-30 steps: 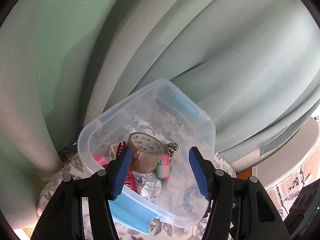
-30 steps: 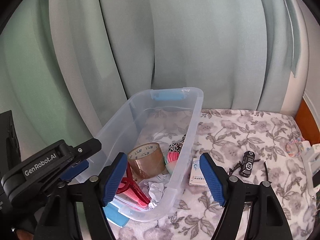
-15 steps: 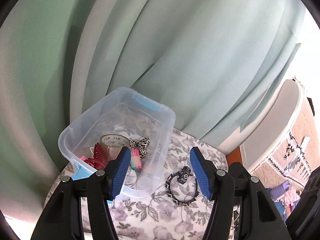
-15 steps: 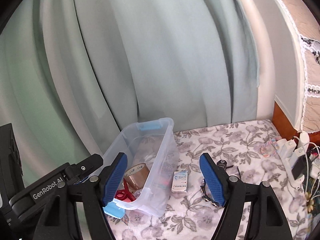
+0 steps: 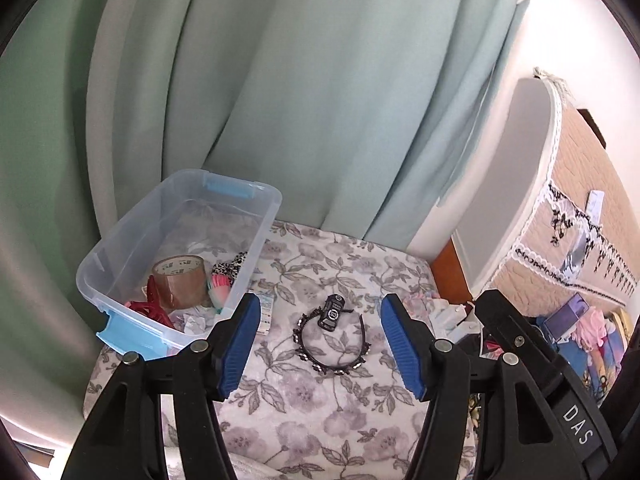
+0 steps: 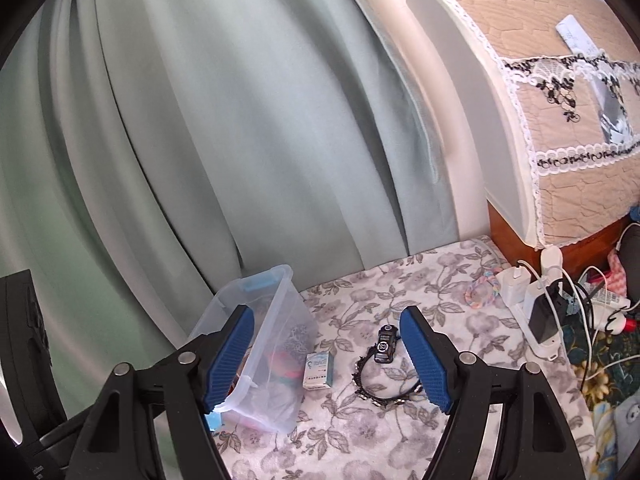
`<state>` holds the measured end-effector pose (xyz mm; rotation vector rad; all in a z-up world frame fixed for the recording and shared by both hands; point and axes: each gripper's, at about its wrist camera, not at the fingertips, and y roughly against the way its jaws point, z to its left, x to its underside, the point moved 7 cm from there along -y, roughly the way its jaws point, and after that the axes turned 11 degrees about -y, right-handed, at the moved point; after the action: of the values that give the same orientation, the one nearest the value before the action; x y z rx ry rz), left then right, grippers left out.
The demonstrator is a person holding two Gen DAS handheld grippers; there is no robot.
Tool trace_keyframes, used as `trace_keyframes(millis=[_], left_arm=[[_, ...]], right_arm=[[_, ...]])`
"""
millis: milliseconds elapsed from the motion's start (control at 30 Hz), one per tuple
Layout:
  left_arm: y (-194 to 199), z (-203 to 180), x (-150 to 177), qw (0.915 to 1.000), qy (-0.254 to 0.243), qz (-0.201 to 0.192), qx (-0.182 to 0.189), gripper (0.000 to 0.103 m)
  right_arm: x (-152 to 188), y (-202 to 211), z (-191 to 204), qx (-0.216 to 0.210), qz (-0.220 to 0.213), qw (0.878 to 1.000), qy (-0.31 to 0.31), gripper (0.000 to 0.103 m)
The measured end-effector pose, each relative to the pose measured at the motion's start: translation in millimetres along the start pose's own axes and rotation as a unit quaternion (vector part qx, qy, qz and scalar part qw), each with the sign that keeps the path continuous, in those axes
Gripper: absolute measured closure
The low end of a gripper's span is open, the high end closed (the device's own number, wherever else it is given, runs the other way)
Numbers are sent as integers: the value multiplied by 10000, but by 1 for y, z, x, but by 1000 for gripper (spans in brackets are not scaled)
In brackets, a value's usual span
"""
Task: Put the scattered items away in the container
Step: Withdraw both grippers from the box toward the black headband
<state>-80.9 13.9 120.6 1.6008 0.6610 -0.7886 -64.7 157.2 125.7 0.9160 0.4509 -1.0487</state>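
A clear plastic bin point(image 5: 264, 216) with blue latches stands at the left of a floral blanket point(image 5: 304, 412); it also shows in the right wrist view point(image 6: 280, 312). Inside lie a brown tape roll point(image 5: 180, 280), a red hair clip point(image 5: 150, 306) and pink items. On the blanket lie a small black toy car point(image 5: 331, 313), a beaded black headband point(image 5: 332, 360) and a small white box point(image 6: 318, 370). My left gripper point(image 5: 320, 346) is open and empty, above the headband. My right gripper point(image 6: 326, 358) is open and empty, above the box.
Green curtains point(image 5: 300, 80) hang behind the bin. A power strip with chargers and cables point(image 6: 536, 304) lies at the right, with a pastel ring point(image 6: 482, 290) beside it. A cushioned headboard with a lace cover point(image 6: 560, 100) stands at the right.
Both grippers have pulled back and swung right, away from the bin. The car, headband and box have come into the left view. Both stay open.
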Motion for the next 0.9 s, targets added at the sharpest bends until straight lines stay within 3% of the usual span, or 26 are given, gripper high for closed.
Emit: trace_keyframes(millis=[267, 700, 900], left_arm=[[-15, -31, 6, 9995, -245, 184, 30, 39], [-62, -35, 31, 9972, -131, 738, -39, 39], [-90, -35, 46, 9946, -153, 1027, -35, 39]], right_arm=[[-8, 10, -42, 150, -66, 9995, -267, 19], [0, -11, -117, 525, 261, 9950, -812, 0], [12, -31, -138, 708, 444, 9924, -906, 0]])
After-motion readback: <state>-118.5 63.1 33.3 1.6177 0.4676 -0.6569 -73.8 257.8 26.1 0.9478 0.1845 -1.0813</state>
